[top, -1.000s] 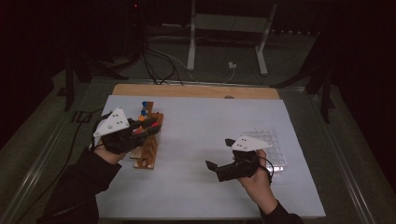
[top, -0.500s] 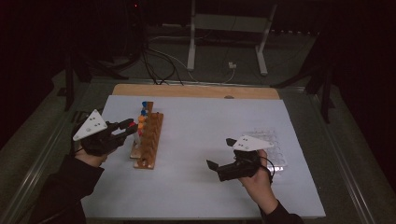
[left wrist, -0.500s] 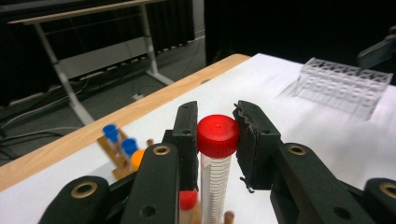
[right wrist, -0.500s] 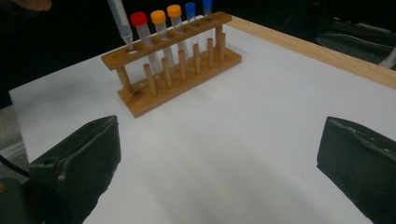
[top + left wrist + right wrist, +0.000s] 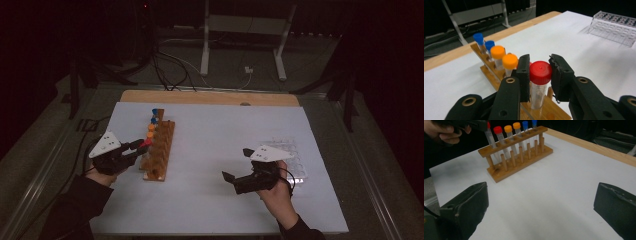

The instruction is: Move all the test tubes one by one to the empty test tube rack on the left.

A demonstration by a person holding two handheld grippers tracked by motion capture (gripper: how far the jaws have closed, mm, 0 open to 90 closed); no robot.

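At the left of the table I hold the left gripper [image 5: 539, 75], its jaws nearly together and pressed on either side of a red-capped tube [image 5: 539, 82]. The tube stands upright, long axis vertical, cap up, at the near end of the wooden rack [image 5: 159, 149]. I cannot make out whether its lower end sits in a rack hole, because the jaws cover part of it.

The rack lies left of centre on the white sheet [image 5: 220, 150], running from near to far, with bare sheet on both sides. Beyond the held tube stand another red-capped tube [image 5: 499, 137], mostly hidden behind a jaw in the left gripper view, then two orange-capped tubes [image 5: 504, 60] and two blue-capped tubes [image 5: 483, 43]. A strip of wooden board [image 5: 210, 97] shows past the sheet's far edge.

The wide middle of the sheet is bare. Right of it, my right gripper [image 5: 240, 165] hovers near the front, jaws spread wide with nothing between them. Just beyond it, a clear plastic rack [image 5: 292, 155] lies near the right edge, faint in the dim light.
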